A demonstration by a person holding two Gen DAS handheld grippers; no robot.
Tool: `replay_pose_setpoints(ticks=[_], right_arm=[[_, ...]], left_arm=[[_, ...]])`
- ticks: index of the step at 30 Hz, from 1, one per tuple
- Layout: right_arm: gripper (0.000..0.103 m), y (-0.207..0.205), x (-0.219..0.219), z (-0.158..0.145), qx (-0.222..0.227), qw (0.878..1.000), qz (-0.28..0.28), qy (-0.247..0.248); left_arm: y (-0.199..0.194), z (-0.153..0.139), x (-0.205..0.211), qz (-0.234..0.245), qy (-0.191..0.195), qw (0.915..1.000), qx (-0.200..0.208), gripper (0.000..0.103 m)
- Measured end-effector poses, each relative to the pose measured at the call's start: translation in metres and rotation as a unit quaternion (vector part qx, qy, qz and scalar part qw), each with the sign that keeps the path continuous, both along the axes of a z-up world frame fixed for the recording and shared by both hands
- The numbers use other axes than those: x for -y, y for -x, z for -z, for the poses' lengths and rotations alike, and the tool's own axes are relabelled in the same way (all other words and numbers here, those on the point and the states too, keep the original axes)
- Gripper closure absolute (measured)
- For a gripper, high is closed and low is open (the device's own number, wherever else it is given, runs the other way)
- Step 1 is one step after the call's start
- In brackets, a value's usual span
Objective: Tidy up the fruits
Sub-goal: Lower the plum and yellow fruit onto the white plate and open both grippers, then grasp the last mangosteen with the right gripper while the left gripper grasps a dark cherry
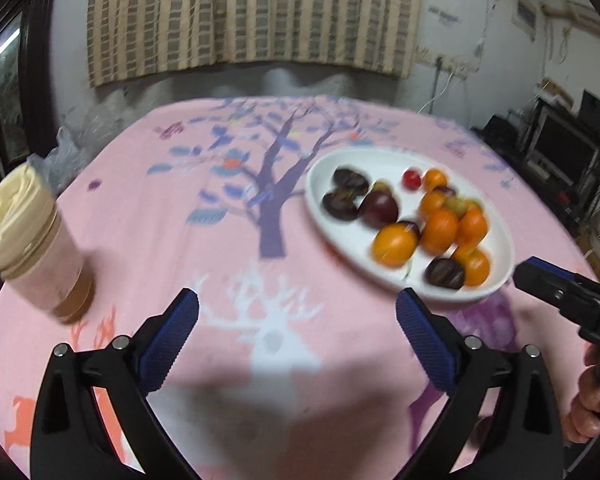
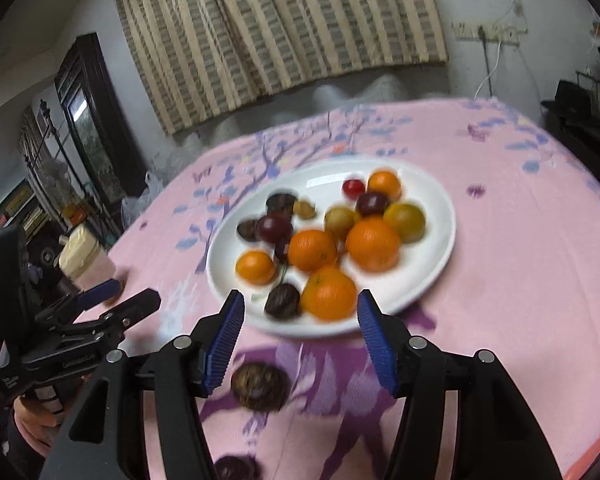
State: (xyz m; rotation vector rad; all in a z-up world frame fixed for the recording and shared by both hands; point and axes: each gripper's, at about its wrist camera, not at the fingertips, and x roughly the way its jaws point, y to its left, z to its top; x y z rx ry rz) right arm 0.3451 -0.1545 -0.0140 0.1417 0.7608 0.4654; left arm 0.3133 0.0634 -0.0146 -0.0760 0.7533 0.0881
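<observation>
A white oval plate (image 1: 320, 176) (image 2: 440, 216) sits on the pink tablecloth and holds several oranges (image 1: 394, 243) (image 2: 329, 293), dark plums (image 1: 379, 209) (image 2: 275, 227) and a small red fruit (image 1: 412, 178) (image 2: 353, 187). A dark brown fruit (image 2: 260, 386) lies on the cloth in front of the plate, between my right gripper's fingers, and another (image 2: 236, 468) lies nearer the camera. My right gripper (image 2: 300, 320) is open and empty just short of the plate's near rim. My left gripper (image 1: 298, 312) is open and empty over the cloth, left of the plate.
A jar with a cream lid (image 1: 32, 240) (image 2: 86, 258) stands at the table's left side. The right gripper's tip (image 1: 556, 284) shows beside the plate, and the left gripper (image 2: 100, 316) shows at far left. Clutter and furniture surround the table.
</observation>
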Motion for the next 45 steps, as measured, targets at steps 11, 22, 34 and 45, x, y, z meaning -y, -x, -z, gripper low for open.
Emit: replay_pose_setpoints(ticks=[11, 22, 34, 45], right_arm=[[0.044, 0.023, -0.061, 0.039, -0.032, 0.988, -0.093, 0.119], [0.044, 0.023, -0.069, 0.047, -0.034, 0.984, -0.1, 0.144], [0.06, 0.02, -0.07, 0.047, -0.027, 0.983, -0.089, 0.16], [0.061, 0.016, -0.003, 0.003, 0.002, 0.998, -0.018, 0.054]], left_arm=[[0.006, -0.006, -0.018, -0.022, 0.027, 0.9994, 0.0, 0.006], [0.009, -0.011, -0.015, -0.016, 0.033, 0.9993, 0.006, 0.006], [0.01, -0.011, -0.013, -0.017, 0.032, 0.9994, 0.003, 0.006], [0.01, 0.004, 0.01, 0.059, 0.059, 0.9959, -0.033, 0.006]])
